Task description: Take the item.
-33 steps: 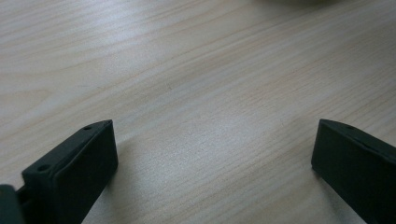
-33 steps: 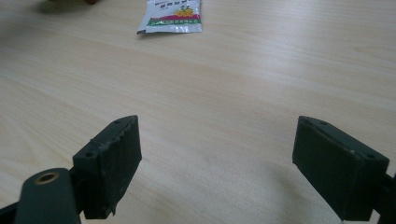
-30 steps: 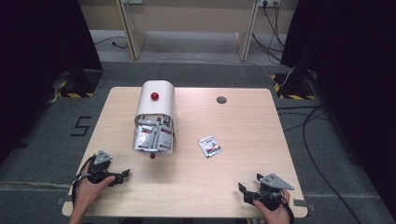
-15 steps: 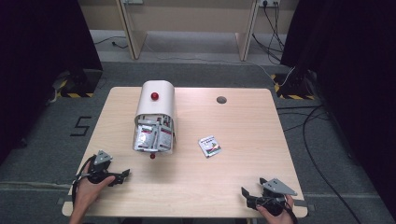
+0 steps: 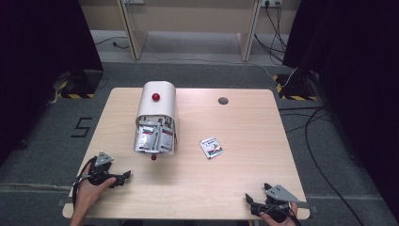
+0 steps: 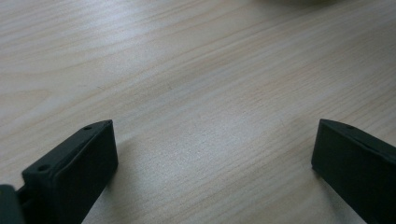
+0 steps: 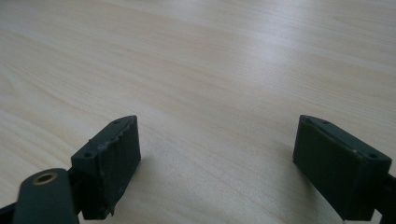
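A white cylinder-shaped dispenser with a red knob lies on the wooden table, its mouth stuffed with several silver packets. One packet lies apart to its right. A small red ball sits just below the mouth. My left gripper rests at the front left, open, with bare wood between its jaws in the left gripper view. At the front right edge, my right gripper is open too, its jaws wide apart over bare wood in the right gripper view.
A round grommet hole sits near the table's far edge. Beyond the table stand wooden desk legs, cables on the floor and dark curtains on both sides.
My right gripper has drawn back toward the front edge of the table. The left gripper and the packets have stayed put.
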Available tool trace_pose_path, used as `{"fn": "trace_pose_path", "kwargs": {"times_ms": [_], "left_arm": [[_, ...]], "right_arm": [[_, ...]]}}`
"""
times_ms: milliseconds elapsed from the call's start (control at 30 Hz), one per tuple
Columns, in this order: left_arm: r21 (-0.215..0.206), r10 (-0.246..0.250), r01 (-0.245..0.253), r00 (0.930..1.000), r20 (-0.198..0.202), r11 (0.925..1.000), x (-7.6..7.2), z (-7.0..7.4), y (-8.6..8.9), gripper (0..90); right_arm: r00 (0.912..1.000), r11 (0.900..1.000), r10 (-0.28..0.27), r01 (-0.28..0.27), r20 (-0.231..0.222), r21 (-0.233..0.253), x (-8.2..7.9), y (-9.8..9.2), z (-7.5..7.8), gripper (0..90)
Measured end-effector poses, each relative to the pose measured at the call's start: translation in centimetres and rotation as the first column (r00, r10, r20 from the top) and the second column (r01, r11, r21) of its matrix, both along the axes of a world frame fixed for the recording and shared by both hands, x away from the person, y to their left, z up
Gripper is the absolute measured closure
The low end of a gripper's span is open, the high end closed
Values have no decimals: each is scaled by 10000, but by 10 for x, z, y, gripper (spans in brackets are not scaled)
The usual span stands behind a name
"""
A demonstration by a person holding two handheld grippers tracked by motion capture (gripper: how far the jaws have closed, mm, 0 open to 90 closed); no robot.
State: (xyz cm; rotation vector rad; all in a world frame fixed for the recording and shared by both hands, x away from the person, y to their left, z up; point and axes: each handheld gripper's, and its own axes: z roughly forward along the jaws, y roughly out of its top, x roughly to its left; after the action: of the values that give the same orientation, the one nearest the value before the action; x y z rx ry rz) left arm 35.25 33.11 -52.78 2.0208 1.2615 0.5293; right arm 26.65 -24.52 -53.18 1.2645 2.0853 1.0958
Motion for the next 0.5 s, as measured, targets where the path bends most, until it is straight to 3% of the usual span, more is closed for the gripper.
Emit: {"fn": "trace_pose_path", "kwargs": {"times_ms": [100, 500], "left_arm": [[0, 0, 0, 10000, -1, 10000, 0, 0, 0, 0], [6, 37, -37, 10000, -6, 10000, -1, 0, 0, 0]], "right_arm": [[9998, 9998, 116, -113, 138, -192, -2, -1, -1, 154], [9967, 9987, 493, -499, 641, 72, -7, -7, -7, 150]]}}
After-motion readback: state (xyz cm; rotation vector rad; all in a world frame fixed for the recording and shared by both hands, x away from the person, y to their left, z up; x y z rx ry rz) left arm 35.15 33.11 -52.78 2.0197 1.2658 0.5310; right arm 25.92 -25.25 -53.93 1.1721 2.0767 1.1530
